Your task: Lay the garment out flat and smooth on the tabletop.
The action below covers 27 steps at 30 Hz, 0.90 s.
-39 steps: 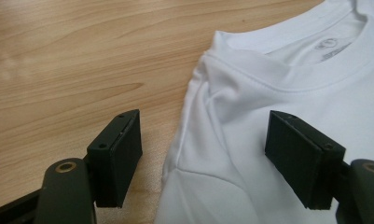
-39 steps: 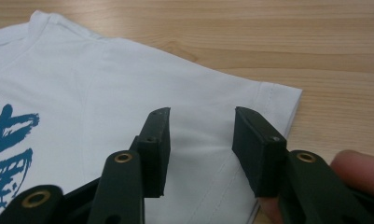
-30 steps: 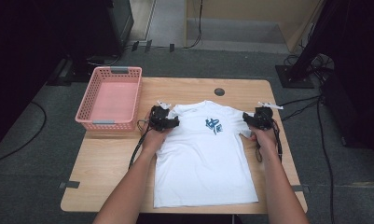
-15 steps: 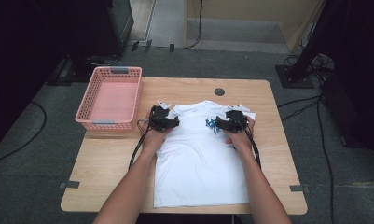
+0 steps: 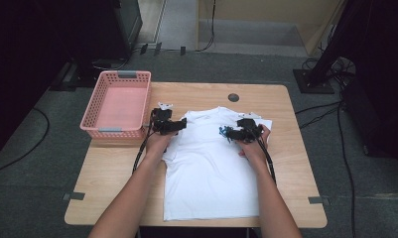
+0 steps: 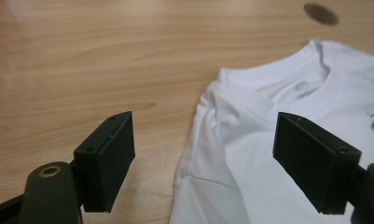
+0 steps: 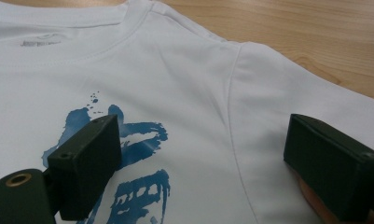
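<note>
White short-sleeved cotton T-shirt (image 5: 209, 168) with a blue brush-stroke print (image 7: 128, 158), lying flat, front up, in the middle of the light wooden table (image 5: 112, 178), collar (image 6: 310, 79) toward the far edge and hem toward the near edge. Pink plastic lattice basket (image 5: 118, 105) beyond the shirt's left shoulder, at the far-left corner.

Left tool (image 5: 175, 125) over the shirt's left shoulder, jaws having just widened, released, nothing between them but shoulder seam and bare wood below. Right tool (image 5: 234, 133) over the chest, beside the print, inward of the shirt's right edge; jaws just opened wide too, released, cloth under them but not pinched. Right sleeve (image 5: 265, 124) seemingly folded inward over the chest.

Step in hand, by judgement: folding the sleeves in, right side just laid down and let go.

Next move, likely: lowering the left tool onto the edge of the left sleeve, clenching on a single layer, carrying it across toward the print without dragging the body of the shirt askew.
</note>
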Each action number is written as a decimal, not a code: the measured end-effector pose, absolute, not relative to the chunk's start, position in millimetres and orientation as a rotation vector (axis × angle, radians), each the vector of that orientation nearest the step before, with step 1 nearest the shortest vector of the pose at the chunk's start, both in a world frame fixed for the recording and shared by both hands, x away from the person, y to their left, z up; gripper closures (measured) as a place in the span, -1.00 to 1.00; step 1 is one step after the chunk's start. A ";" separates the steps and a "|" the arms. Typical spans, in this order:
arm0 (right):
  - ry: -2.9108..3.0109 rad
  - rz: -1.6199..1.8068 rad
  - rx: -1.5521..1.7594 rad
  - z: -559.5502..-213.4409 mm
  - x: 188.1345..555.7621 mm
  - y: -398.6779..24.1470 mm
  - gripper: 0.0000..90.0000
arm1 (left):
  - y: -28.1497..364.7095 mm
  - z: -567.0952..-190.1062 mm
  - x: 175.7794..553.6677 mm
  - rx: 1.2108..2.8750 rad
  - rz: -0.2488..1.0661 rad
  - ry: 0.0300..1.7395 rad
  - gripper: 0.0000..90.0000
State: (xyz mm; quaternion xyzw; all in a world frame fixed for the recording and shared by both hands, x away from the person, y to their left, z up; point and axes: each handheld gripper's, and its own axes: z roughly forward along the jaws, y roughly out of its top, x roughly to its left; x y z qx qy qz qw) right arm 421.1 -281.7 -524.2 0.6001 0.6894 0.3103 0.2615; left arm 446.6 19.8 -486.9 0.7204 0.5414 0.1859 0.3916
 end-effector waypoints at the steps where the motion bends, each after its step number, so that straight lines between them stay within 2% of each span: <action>1: 1.869 0.838 1.625 -524.3 421.3 -281.6 -0.78 | 21.3 -485.7 446.0 1.837 0.472 1.375 -0.53; 3: 1.872 0.838 1.630 -524.4 421.7 -281.6 -0.80 | 25.4 -484.2 443.8 1.860 0.460 1.387 -0.53; 8: 1.894 0.838 1.632 -525.0 423.4 -281.9 -0.90 | 29.0 -482.7 435.6 1.883 0.445 1.393 -0.25; 17: 1.902 0.840 1.637 -525.2 423.8 -287.5 -0.91 | 27.5 -479.2 429.5 1.932 0.438 1.342 -0.25; 27: 1.895 0.834 1.643 -525.3 422.0 -303.0 -0.92 | 31.7 -478.5 430.6 1.911 0.408 1.369 -0.26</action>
